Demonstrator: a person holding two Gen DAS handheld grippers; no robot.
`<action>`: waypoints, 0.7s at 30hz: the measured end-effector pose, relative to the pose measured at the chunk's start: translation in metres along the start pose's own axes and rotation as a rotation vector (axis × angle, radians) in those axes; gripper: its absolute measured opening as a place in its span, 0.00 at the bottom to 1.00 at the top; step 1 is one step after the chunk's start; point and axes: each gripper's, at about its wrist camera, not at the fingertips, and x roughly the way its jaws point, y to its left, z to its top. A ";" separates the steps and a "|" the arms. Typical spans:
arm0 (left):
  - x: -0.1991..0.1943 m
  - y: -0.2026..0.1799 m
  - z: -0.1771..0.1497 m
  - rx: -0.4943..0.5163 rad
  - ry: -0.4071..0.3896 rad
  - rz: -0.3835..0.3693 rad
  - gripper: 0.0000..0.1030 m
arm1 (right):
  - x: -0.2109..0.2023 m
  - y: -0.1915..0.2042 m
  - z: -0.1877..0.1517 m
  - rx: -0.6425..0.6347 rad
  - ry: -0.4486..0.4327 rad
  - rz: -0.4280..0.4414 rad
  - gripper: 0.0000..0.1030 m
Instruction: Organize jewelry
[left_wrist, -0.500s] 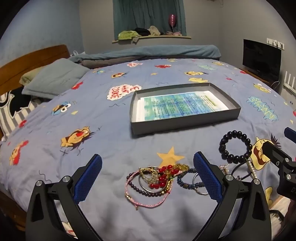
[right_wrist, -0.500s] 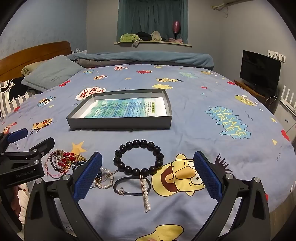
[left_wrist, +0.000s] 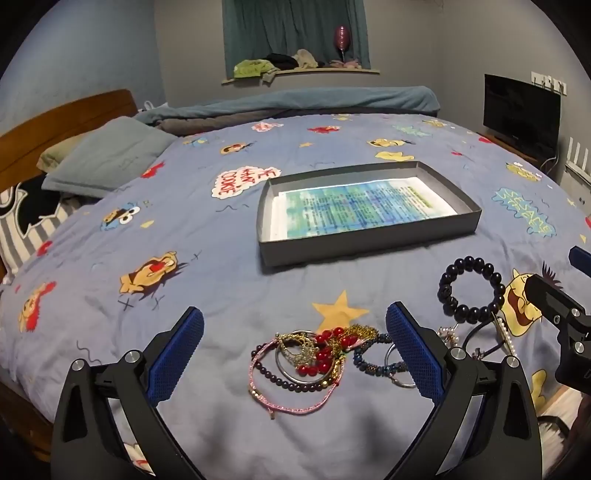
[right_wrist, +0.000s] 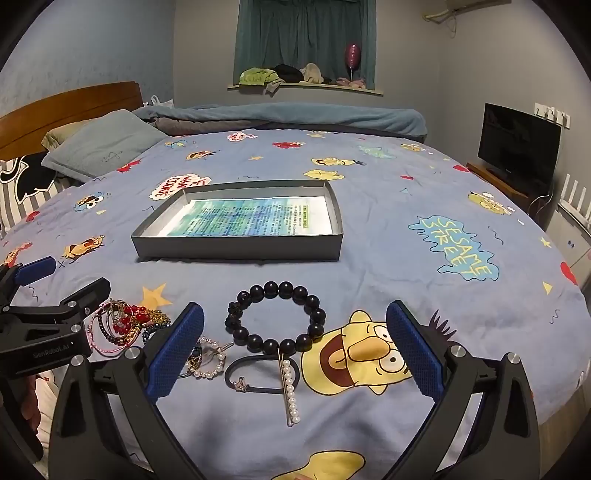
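My left gripper (left_wrist: 295, 354) has its jaws spread wide and holds nothing. Right between its blue pads (left_wrist: 413, 350) lies the tangled pile of bracelets (left_wrist: 314, 354) on the bedspread (left_wrist: 184, 295): a pink cord loop nearest me, a dark bead strand, a silver bangle, red beads and a gold chain heaped on top. A blue beaded bracelet (left_wrist: 373, 360) sits just beside the right pad, partly hidden by it. Straight ahead, well past the pile, is the grey tray (left_wrist: 369, 243) with a printed sheet lying flat in it.

My right gripper (right_wrist: 295, 347) is also wide open and empty. Between its pads, toward the far side, lies the black bead bracelet (right_wrist: 275, 317), a closed ring flat on the cover. Nearer me, touching its near edge, a pearl hair clip (right_wrist: 290, 387) lies across a black hair tie (right_wrist: 255, 376). Just beside the left pad is a small pearl ring brooch (right_wrist: 208, 360), partly behind the finger. Beyond that pad, further left, I see the tangled pile again (right_wrist: 122, 325), with the left gripper's frame over it. The grey tray (right_wrist: 236, 247) is ahead and slightly left. A grey pillow (right_wrist: 103, 147) lies far off to the left by the wooden headboard (right_wrist: 70, 107), and a television (right_wrist: 517, 147) stands far right.
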 end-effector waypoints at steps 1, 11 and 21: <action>0.000 0.000 0.000 -0.001 -0.001 -0.001 0.95 | 0.000 0.000 0.000 -0.001 -0.001 0.000 0.95; 0.001 -0.001 -0.003 0.006 -0.001 -0.003 0.95 | 0.000 0.000 0.000 -0.001 0.002 0.000 0.95; 0.002 -0.002 -0.003 0.007 0.000 -0.002 0.95 | 0.002 -0.003 -0.002 0.000 0.001 -0.004 0.95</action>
